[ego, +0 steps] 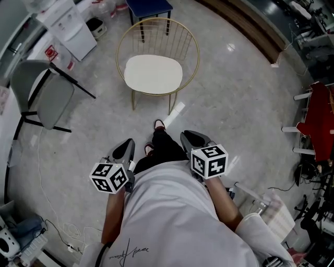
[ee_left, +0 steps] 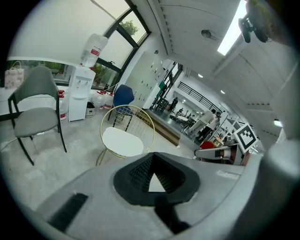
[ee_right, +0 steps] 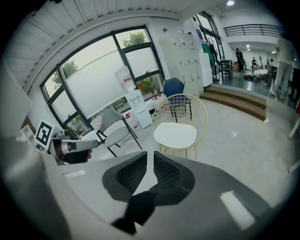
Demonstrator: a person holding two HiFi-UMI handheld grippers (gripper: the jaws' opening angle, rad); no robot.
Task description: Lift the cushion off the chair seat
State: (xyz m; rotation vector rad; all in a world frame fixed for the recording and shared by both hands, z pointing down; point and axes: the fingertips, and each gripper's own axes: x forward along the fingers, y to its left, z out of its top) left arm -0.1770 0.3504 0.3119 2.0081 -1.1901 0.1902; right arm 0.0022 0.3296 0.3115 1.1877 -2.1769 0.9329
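- Found the white cushion [ego: 153, 74] flat on the seat of the gold wire chair [ego: 157, 19], well apart from both tools and untouched.
- Held the left tool [ego: 127, 142] low at the left of the head view, pointed toward the chair; jaws together with tips meeting in the left gripper view, nothing between them.
- Held the right tool [ego: 187, 134] low at the right of the head view, likewise aimed at the chair; jaws parted by a slim slit in the right gripper view, nothing in the gap.
- Framed the cushion just above the jaw tips in both gripper views.
- Placed a grey chair [ego: 44, 94] left of the gold chair, a water dispenser [ego: 73, 31] and a blue chair [ego: 148, 8] beyond it.
- Stood on pale speckled floor [ego: 235, 94], one shoe [ego: 159, 125] forward between the tools.
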